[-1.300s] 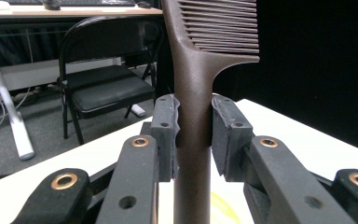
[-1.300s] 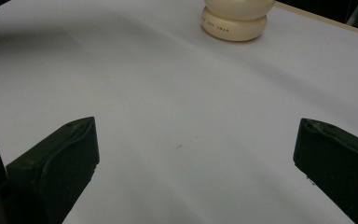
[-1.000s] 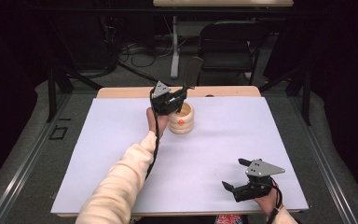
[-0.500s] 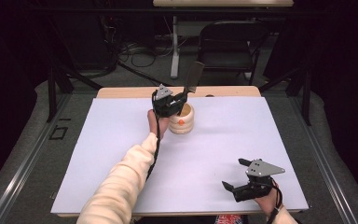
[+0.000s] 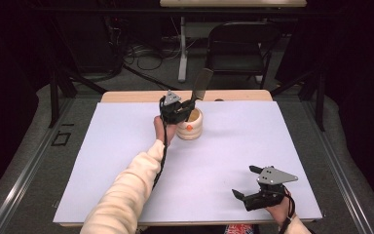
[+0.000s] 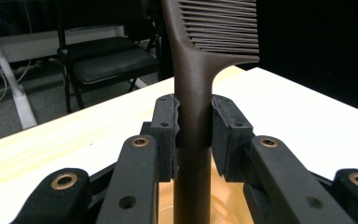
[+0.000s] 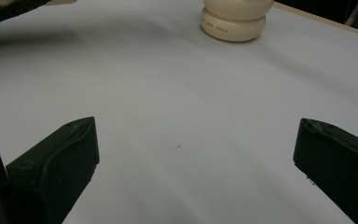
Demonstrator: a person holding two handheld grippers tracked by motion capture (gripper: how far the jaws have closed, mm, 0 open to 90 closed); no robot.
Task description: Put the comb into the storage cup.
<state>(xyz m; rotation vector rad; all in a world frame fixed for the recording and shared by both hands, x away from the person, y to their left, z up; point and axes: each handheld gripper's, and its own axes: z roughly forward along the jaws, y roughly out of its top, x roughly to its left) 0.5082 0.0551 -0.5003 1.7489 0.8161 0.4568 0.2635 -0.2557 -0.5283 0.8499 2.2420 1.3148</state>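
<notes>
A dark brown comb (image 5: 200, 87) (image 6: 198, 79) stands upright with its handle down in a cream round holder (image 5: 192, 127) (image 7: 234, 18) at the far middle of the white table (image 5: 126, 161). My left gripper (image 5: 189, 105) (image 6: 193, 135) is shut on the comb's handle just above the holder's mouth, both pads (image 6: 165, 126) pressed against it. The comb's teeth point up and away. My right gripper (image 5: 246, 183) (image 7: 191, 163) rests near the front right of the table, jaws wide apart with nothing between them, facing the holder.
A wooden strip (image 5: 126, 96) runs along the table's far edge. Beyond it stand a black folding chair (image 5: 238, 48) (image 6: 102, 58), a white stand (image 5: 182, 53) and loose cables on the floor. A sleeved forearm (image 5: 131, 185) crosses the table's left middle.
The comb has tilted a little and stands slightly higher over the holder. The right gripper has stayed put.
</notes>
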